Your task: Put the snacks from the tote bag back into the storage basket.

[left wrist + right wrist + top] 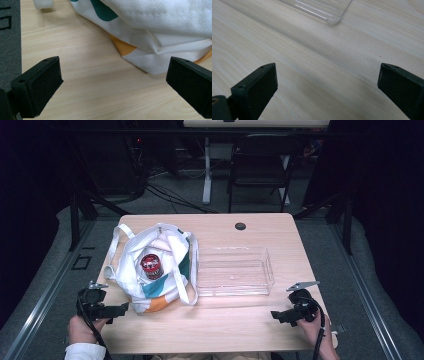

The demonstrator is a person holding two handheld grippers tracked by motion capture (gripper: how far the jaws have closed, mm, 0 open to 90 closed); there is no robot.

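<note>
White cloth tote bag (150, 270) with a red can (151, 266) lies beside our left gripper (120, 309); our right gripper (276, 315) nears the clear plastic tray (235, 270); both jaws wide, empty.

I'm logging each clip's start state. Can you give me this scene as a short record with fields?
surface: light wooden table
bag: white tote bag with teal and orange patches, lying open, left of the tray
in bag: red-topped can
tray: clear plastic tray, nothing in it
left gripper: open, near the bag's corner, holding nothing
right gripper: open, near the tray's corner, holding nothing
</note>
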